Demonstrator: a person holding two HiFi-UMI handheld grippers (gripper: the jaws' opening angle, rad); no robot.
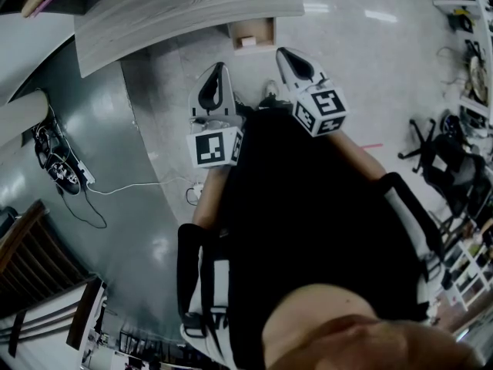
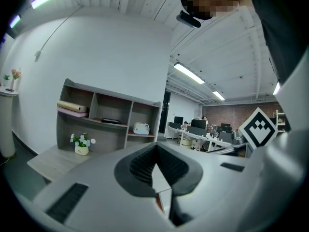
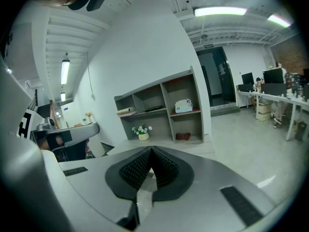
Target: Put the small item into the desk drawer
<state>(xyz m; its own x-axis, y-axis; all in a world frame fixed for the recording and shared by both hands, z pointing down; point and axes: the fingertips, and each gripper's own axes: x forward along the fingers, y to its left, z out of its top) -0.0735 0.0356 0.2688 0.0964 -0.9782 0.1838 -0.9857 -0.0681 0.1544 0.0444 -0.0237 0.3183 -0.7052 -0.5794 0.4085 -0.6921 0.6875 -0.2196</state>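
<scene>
Only the head view shows the drawer [image 1: 250, 33]; left gripper [image 1: 223, 68] and right gripper [image 1: 282, 52] fingers sit pressed together.

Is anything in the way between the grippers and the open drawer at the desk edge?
Nothing visible. Only bare floor lies between the left gripper, the right gripper and the open drawer. Both grippers are shut and empty; a small white item seems to lie in the drawer.

Desk drawer [image 1: 232, 34] open, small item [image 1: 246, 42] inside
Light-wood drawer at upper centre of the head view; the pale, blocky item lies on its floor.
</scene>
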